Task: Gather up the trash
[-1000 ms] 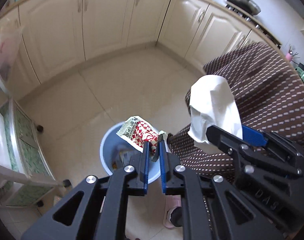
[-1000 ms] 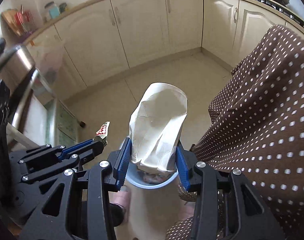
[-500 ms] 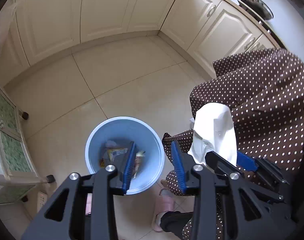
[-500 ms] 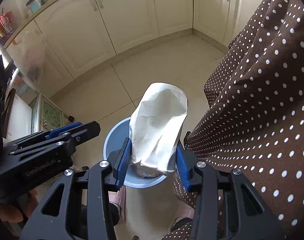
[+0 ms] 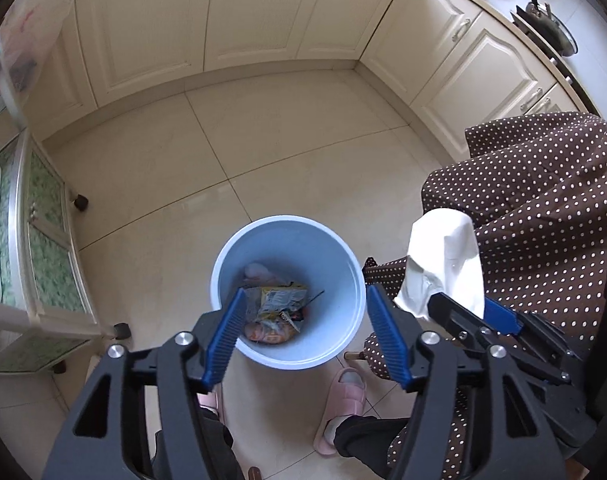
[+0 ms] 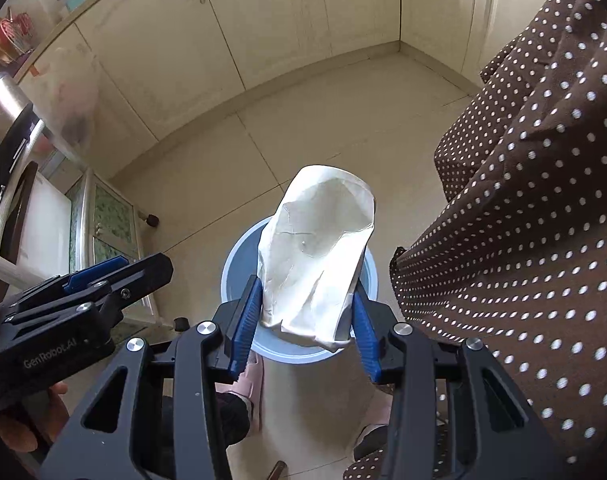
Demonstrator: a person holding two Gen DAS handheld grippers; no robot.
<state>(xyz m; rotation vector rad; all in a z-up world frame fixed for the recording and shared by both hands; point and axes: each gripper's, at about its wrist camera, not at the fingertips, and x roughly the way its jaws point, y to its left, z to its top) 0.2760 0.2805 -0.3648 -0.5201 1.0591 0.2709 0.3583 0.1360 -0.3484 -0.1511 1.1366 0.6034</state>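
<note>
A light blue trash bin [image 5: 343,344] stands on the tiled floor below both grippers, with snack wrappers [image 5: 277,308] lying inside. My left gripper [image 5: 303,316] is open and empty above the bin's mouth. My right gripper [image 6: 305,312] is shut on a crumpled white paper cup [image 6: 315,256] and holds it above the bin's rim [image 6: 239,252]. The same cup [image 5: 447,264] shows at the right in the left wrist view, beside the bin. The left gripper [image 6: 115,272] also shows at the left of the right wrist view.
Cream kitchen cabinets [image 5: 243,20] line the back and right walls. A table with a brown polka-dot cloth [image 5: 543,208] stands right of the bin. A white cabinet with green glass doors [image 5: 43,248] stands at the left. Pink slippers [image 5: 343,400] are on the floor below.
My left gripper opened and let go of the red-and-white snack wrapper, which dropped into the bin. My right gripper moved over the bin with the cup.
</note>
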